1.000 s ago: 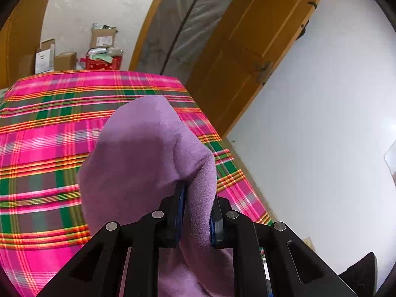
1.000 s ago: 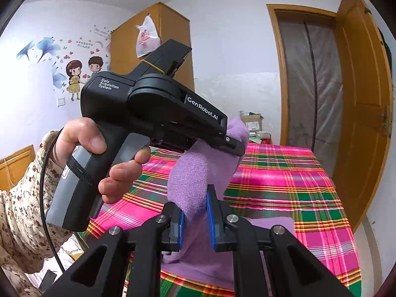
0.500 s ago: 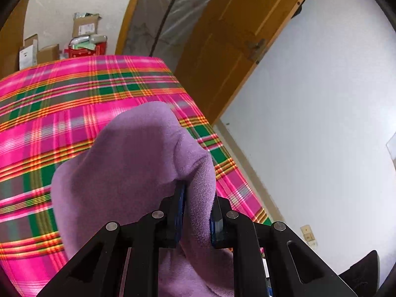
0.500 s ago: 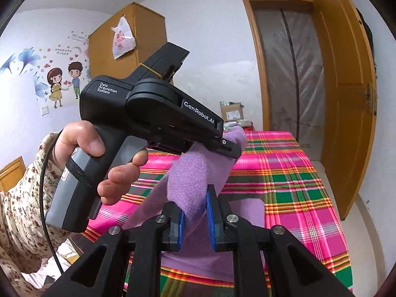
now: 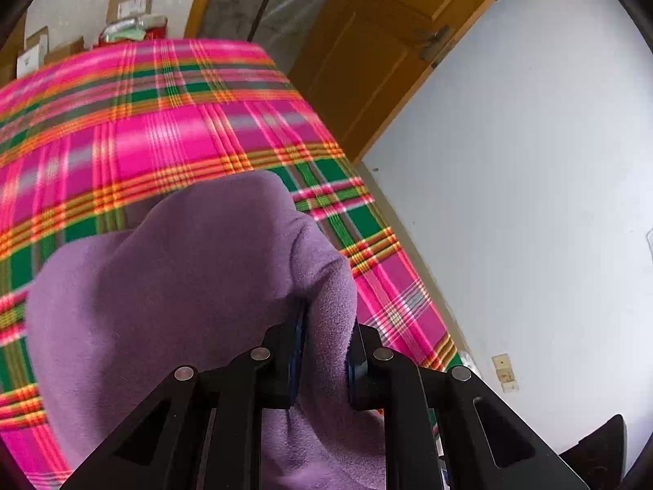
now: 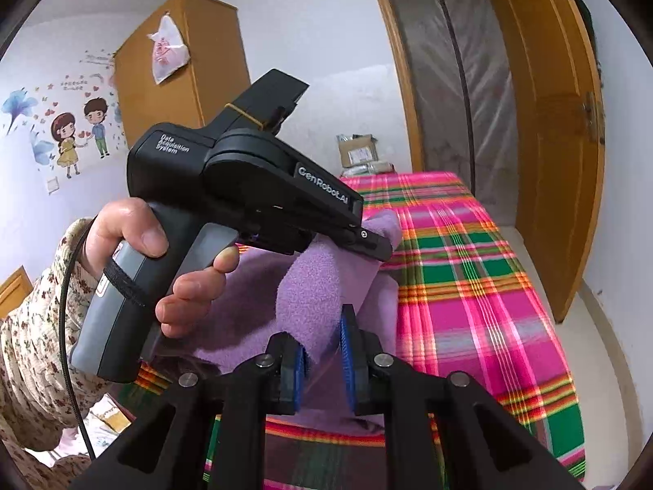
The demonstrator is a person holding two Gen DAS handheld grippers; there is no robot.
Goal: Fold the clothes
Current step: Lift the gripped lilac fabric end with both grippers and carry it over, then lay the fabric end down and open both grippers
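A purple fleece garment point(image 5: 163, 286) hangs from both grippers above a bed with a pink and green plaid cover point(image 5: 143, 122). My left gripper point(image 5: 324, 351) is shut on a fold of the fleece. My right gripper point(image 6: 322, 351) is shut on another bunched fold of the same garment point(image 6: 314, 286). In the right wrist view the left gripper's black body point(image 6: 245, 188) and the hand holding it are close by on the left, its fingers point(image 6: 367, 241) pinching the fleece just above mine. The rest of the garment drapes down to the plaid cover point(image 6: 469, 306).
An open wooden door point(image 5: 387, 53) and a plastic-covered doorway point(image 6: 449, 81) stand beyond the bed's far end. Cardboard boxes point(image 5: 126, 4) sit against the far wall. A wooden wardrobe point(image 6: 179, 73) is at the left. A white wall runs along the bed's right side.
Both grippers have moved with the fleece toward the bed's near right part and tilted downward. The garment has dropped lower and spreads wider over the plaid cover. Both grips are unchanged.
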